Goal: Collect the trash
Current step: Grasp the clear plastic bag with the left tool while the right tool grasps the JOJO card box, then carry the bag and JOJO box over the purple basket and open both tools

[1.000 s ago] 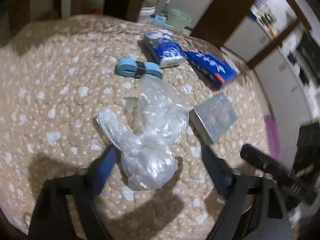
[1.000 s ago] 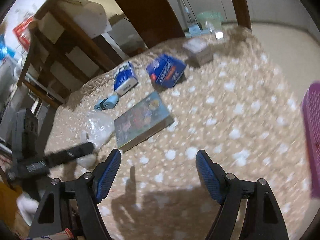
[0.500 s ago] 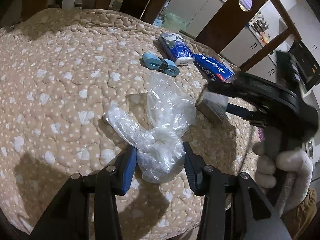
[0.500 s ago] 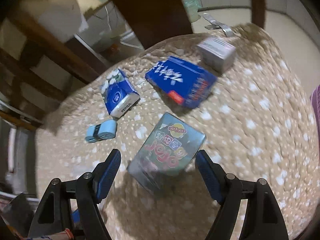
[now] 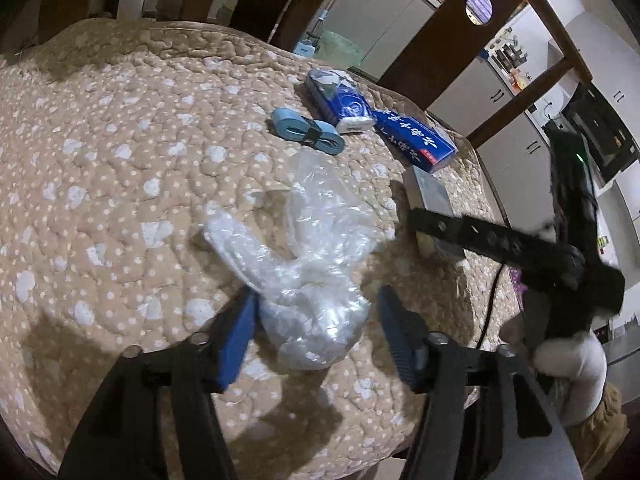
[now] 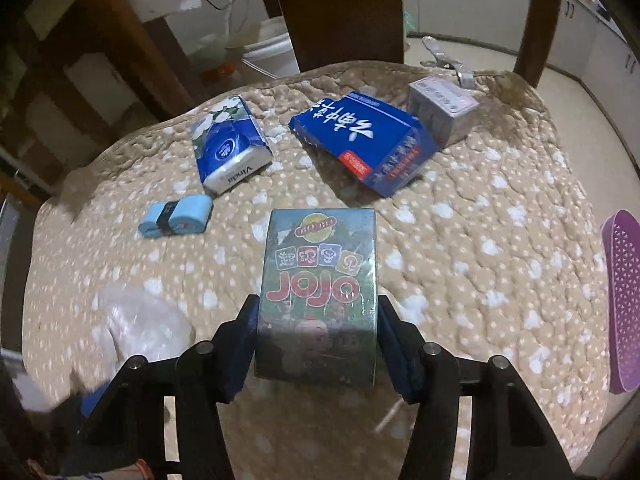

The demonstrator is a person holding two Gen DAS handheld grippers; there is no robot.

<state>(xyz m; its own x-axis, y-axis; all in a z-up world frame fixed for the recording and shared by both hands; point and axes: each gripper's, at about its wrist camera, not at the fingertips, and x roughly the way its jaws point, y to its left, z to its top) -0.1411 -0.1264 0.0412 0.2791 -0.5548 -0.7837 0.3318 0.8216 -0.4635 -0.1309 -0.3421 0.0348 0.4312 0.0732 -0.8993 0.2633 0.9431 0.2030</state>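
Trash on the quilted table cover (image 5: 120, 168) takes two forms. One is a crumpled clear plastic bag (image 5: 308, 280), lying at the cover's near edge between the blue pads of the left gripper (image 5: 316, 332). The left pad touches the bag's side, while the right pad stands off it with a gap showing, so these tongs are released. In the right wrist view the bag (image 6: 140, 320) is only a pale blur at 8 o'clock.

The other is a JOJO box (image 6: 318, 292), gripped by the right gripper (image 6: 318, 344): both pads press its long sides, clenched on its near end. That end is in shadow and its lower print is hard to read. In the left wrist view the box (image 5: 430, 196) is a grey slab at 3 o'clock, partly hidden behind the black bar of the right gripper (image 5: 516, 252), whose fingertips cannot be seen there.

Beyond, toward 12 o'clock, lie a light blue roll (image 6: 176, 216), a Vinda tissue pack (image 6: 230, 144), a blue carton (image 6: 364, 140) and a small grey box (image 6: 442, 108) touching the carton's far corner. A purple basket (image 6: 622, 300) is cut off at 3 o'clock.
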